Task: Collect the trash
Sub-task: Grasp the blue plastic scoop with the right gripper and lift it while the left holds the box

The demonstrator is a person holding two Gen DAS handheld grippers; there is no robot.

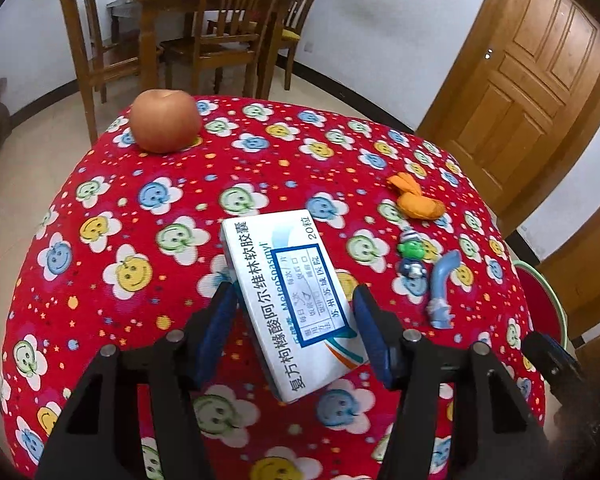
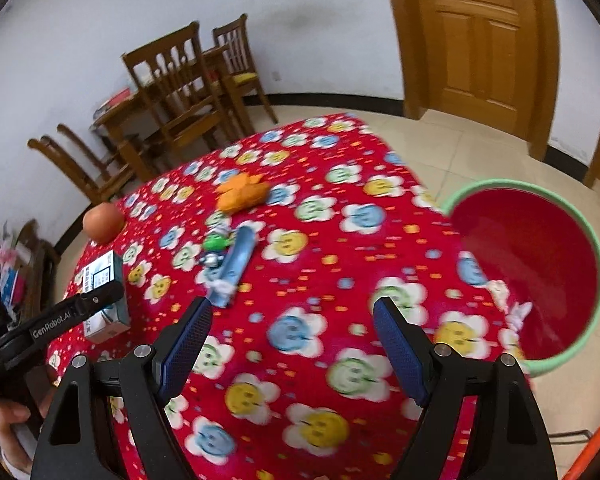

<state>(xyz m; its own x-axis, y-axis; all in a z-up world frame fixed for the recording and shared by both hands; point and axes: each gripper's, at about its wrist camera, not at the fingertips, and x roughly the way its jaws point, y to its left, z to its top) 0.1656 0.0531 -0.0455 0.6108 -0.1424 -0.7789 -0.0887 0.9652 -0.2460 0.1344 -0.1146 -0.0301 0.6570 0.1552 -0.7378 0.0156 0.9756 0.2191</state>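
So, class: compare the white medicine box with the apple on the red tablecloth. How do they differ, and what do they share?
The medicine box is white, flat-sided and printed; the apple is round, plain and orange-red. The box is held between the left gripper's pads, tilted and seemingly lifted off the cloth, while the apple rests free near the far edge. Both are at the red flowered tablecloth.

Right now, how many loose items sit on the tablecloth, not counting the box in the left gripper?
4. Apple at the far left corner; orange peel toward the right edge; green-faced figurine nearer than the peel; blue toy piece beside the figurine. More may be hidden behind the grippers.
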